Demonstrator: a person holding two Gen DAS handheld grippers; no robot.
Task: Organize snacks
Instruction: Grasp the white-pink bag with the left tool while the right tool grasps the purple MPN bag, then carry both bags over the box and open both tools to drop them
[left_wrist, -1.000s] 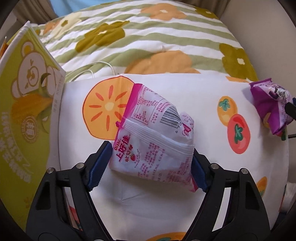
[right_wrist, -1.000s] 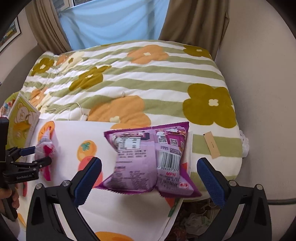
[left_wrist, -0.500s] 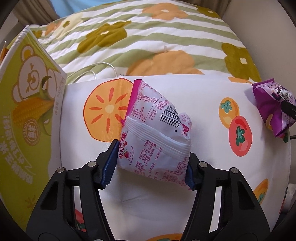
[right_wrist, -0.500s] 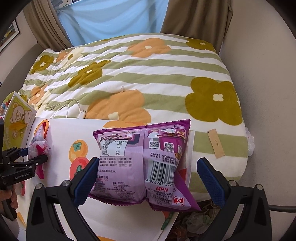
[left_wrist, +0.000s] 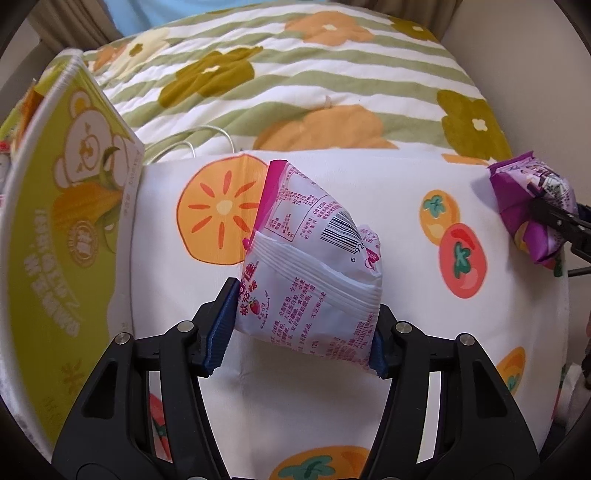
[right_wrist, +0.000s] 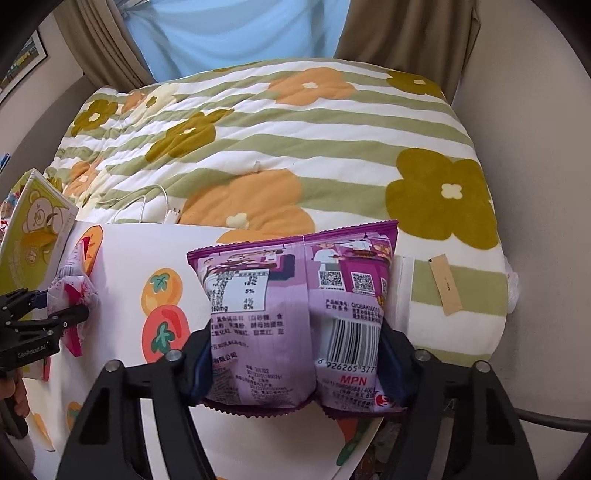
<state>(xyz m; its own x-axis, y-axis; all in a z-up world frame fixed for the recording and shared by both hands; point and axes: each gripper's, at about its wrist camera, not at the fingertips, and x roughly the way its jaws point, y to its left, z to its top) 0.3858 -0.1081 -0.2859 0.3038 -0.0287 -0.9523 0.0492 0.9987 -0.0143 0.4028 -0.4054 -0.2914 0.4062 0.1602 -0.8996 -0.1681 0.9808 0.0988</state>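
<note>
Only rightward, a tan tag (right_wrist: 446, 284) beside purple packet (right_wrist: 295, 314).

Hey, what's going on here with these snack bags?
A person is sorting snacks with a handheld gripper in each hand. The left gripper is pinching a white and pink snack packet over a fruit-print cloth. The right gripper has just closed its fingers onto a purple snack bag. A green box with a bear on it stands at the left.
</note>
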